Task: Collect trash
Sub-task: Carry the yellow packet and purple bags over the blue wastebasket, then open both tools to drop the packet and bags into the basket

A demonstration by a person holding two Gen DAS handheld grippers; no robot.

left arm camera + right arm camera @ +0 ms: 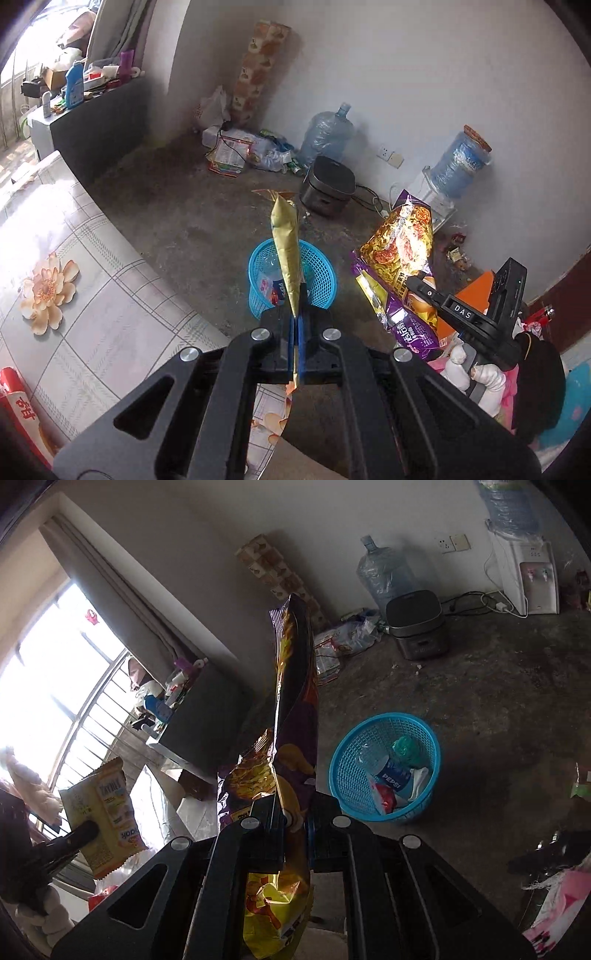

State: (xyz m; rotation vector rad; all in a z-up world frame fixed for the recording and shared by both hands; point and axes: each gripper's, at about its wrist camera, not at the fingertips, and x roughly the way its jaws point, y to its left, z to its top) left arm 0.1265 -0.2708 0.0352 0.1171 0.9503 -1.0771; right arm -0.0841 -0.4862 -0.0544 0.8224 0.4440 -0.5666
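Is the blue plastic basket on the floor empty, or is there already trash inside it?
Not empty. The blue plastic mesh basket stands upright on the floor and holds a Pepsi bottle and some wrappers.

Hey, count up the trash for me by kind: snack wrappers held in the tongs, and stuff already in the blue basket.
Snack wrappers held: 2, yellow wrapper and purple chip bag
Pepsi bottles in blue basket: 1
Red-and-white wrappers in basket: 1
Total: 4
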